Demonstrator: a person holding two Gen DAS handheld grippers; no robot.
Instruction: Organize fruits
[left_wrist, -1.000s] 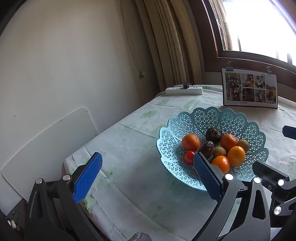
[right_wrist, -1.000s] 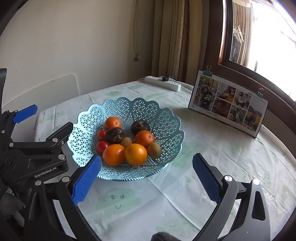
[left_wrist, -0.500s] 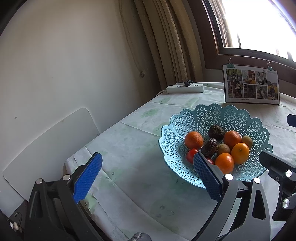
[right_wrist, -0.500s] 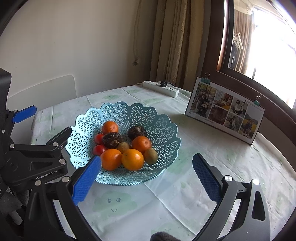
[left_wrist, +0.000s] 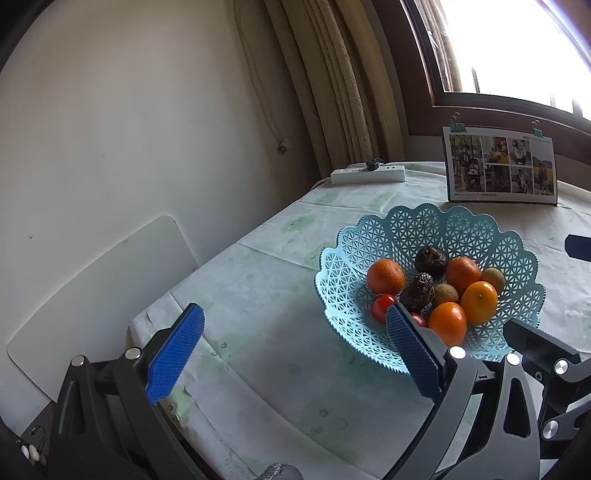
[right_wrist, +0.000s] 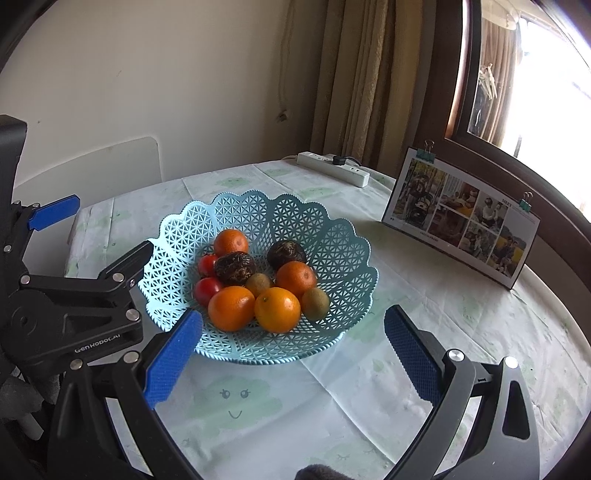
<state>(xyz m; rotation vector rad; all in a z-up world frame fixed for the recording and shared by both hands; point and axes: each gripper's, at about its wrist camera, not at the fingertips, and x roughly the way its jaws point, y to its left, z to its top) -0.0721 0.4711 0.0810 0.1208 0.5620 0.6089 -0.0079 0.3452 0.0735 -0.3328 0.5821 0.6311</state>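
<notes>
A light blue lattice basket (right_wrist: 343, 240) (left_wrist: 413, 225) stands on the table and holds several oranges (right_wrist: 277, 309) (left_wrist: 385, 276), two red tomatoes (right_wrist: 207, 288), two dark wrinkled fruits (right_wrist: 235, 267) and small brown kiwis (right_wrist: 314, 303). My right gripper (right_wrist: 293, 352) is open over the tablecloth in front of the basket, nothing between its blue pads. My left gripper (left_wrist: 295, 345) is open too, left of the basket, its right pad (left_wrist: 413, 349) covering the near rim. The left gripper (right_wrist: 74, 295) also shows in the right wrist view, beside the basket.
A clipped photo card (right_wrist: 461, 218) (left_wrist: 500, 164) stands behind the basket at the right. A white power strip (right_wrist: 334, 168) (left_wrist: 367, 173) lies at the table's far edge by the curtain. A white chair back (left_wrist: 96, 288) stands at the left table edge against the wall.
Both grippers have drawn back and risen a little, so the basket sits slightly farther off in both views. Both stay open and the fruits have not moved.
</notes>
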